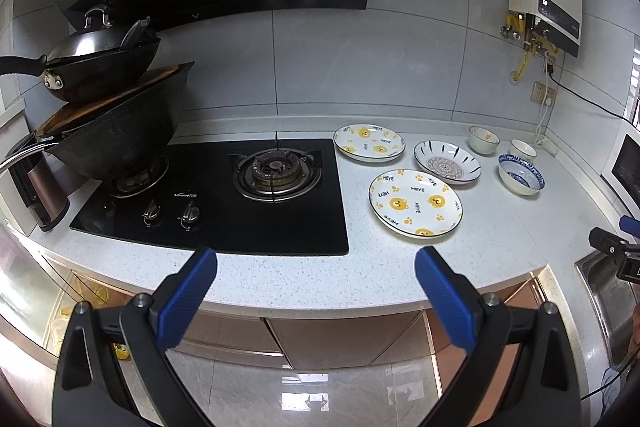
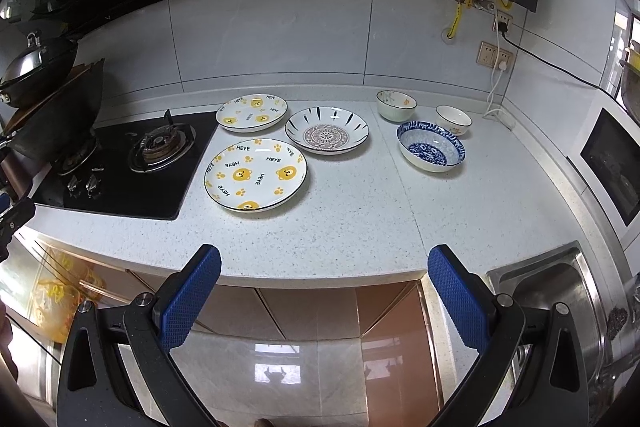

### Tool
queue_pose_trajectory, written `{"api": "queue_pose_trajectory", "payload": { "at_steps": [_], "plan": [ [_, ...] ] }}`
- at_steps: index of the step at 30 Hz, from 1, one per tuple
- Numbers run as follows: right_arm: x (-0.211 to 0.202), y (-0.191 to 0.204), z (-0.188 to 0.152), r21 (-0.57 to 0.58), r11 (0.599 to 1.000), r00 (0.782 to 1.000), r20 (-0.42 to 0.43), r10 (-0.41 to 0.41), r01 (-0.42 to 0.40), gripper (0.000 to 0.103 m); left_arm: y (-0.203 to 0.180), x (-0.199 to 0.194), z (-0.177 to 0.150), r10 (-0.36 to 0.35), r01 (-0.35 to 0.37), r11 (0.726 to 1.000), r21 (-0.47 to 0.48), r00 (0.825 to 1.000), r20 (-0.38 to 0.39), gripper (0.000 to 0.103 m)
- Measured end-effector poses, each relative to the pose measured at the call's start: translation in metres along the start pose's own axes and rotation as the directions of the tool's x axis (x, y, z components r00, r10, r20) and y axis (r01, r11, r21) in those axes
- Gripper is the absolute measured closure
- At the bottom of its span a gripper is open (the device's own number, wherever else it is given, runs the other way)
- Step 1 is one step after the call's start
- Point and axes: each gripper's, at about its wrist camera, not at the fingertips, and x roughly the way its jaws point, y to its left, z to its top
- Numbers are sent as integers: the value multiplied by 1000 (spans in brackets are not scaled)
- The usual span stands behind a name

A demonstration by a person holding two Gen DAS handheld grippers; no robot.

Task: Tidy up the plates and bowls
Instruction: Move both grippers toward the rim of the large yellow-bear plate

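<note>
Right wrist view: both tongs (image 2: 324, 291) (image 1: 316, 291) spread, empty; bear plate (image 2: 256, 175) mid-frame, glazed rim may slip from pads.

Glossy glazed ceramic plates (image 2: 256, 175), speckled matt stone countertop (image 2: 360, 227), shiny steel sink (image 2: 560, 279).

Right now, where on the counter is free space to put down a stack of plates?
The speckled white counter is bare in front, between the large bear-print plate, the blue patterned bowl and the steel sink. The back is crowded: a smaller bear-print plate, a mandala plate and two small white bowls.
</note>
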Motion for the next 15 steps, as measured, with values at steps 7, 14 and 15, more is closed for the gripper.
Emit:
{"api": "queue_pose_trajectory", "payload": {
  "at_steps": [7, 14, 15],
  "plan": [
    [20, 7, 1, -9, 1000, 999, -28, 23, -23, 1, 1, 20, -1, -62, 61, 998, -16, 997, -49, 3],
    [69, 6, 17, -13, 997, 994, -76, 78, -79, 1, -11, 64, 6, -108, 103, 994, -49, 986, -124, 3],
    [81, 5, 21, -16, 995, 991, -88, 95, -97, 1, -14, 74, 9, -111, 104, 993, -57, 984, -136, 3]
  ]
}}
